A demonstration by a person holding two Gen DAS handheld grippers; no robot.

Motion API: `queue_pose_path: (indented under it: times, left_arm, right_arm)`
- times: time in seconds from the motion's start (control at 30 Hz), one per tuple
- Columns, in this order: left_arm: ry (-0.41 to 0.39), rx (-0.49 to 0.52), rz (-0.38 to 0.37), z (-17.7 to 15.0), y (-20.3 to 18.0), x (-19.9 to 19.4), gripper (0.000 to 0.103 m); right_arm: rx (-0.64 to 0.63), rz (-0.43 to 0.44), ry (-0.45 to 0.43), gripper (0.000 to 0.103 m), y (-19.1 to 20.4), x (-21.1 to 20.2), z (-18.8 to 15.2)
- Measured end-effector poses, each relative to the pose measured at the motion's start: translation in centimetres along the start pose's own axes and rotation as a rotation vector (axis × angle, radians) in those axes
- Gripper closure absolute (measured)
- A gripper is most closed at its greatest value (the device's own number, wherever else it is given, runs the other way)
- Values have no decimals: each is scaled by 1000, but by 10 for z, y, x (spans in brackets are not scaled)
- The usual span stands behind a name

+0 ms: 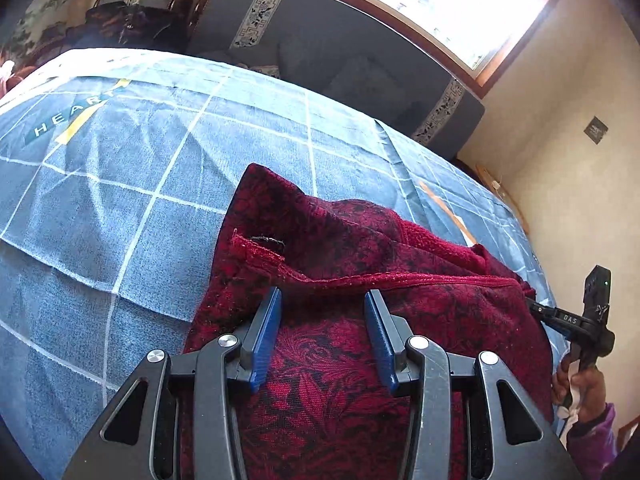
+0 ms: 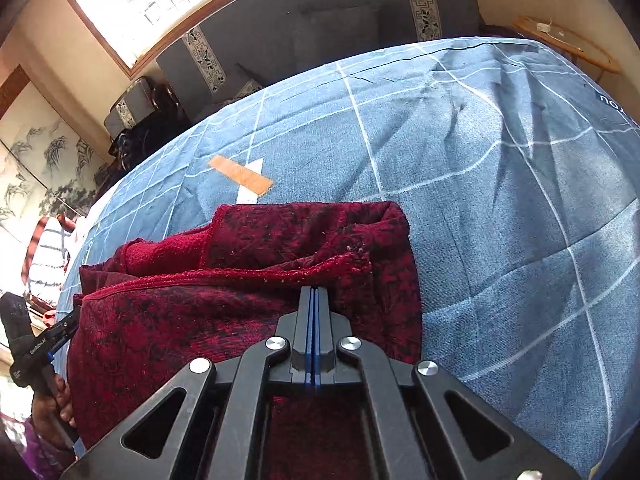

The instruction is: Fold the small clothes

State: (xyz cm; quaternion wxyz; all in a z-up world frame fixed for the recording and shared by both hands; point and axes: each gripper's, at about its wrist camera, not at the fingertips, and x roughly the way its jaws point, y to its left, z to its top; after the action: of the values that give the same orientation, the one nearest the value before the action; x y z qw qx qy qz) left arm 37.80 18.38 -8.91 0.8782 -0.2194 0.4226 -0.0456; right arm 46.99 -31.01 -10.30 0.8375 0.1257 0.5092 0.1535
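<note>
Red patterned garment [image 1: 360, 264] lower centre; left gripper [image 1: 324, 304] spread wide, right gripper [image 2: 315, 292] pinched together, seemingly pressing fold flat.

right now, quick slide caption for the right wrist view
Right gripper shut at the hem of a dark red garment on a blue checked bedsheet.
</note>
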Motion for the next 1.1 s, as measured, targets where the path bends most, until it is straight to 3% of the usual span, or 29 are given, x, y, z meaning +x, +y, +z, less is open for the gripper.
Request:
queue_pose_path:
  times: [0.1, 0.33, 0.47, 0.53, 0.57, 0.6, 0.63, 0.67, 0.73, 0.83, 0.9, 1.1]
  left_arm:
    - [-40, 73, 50, -9, -9, 1, 58]
    - [-51, 89, 52, -9, -9, 1, 59]
    - [-57, 66, -36, -2, -6, -20, 58]
    - [-107, 16, -93, 1, 3, -49, 58]
    - [-126, 5, -105, 3, 9, -63, 51]
    - [-133, 6, -94, 6, 15, -75, 35]
    - [-135, 16, -69, 9, 21, -84, 28]
    - [-128, 29, -59, 11, 28, -90, 26]
    - [-30, 43, -102, 13, 44, -85, 26]
    - [88, 37, -204, 1, 56, -70, 26]
    - [127, 91, -190, -6, 55, -59, 26]
    - [252, 153, -307, -19, 42, -29, 26]
  right_arm:
    - [-21, -31, -19, 103, 4, 1, -4]
    - [-68, -73, -62, 103, 11, 3, -7]
    - [-64, -67, -70, 103, 12, -4, -5]
    - [-53, -82, -143, 91, 14, -30, -11]
    - [-65, -89, -206, 87, 17, -48, -16]
    - [-82, -81, -259, 84, 21, -66, -22]
    - [-96, -67, -293, 73, 26, -82, -29]
    - [-109, -44, -314, 54, 29, -94, -38]
    - [-130, -6, -335, 38, 35, -111, -59]
    - [-152, 30, -310, 38, 46, -113, -93]
    - [-160, 37, -308, 38, 54, -110, -113]
    - [-168, 42, -298, 38, 72, -95, -139]
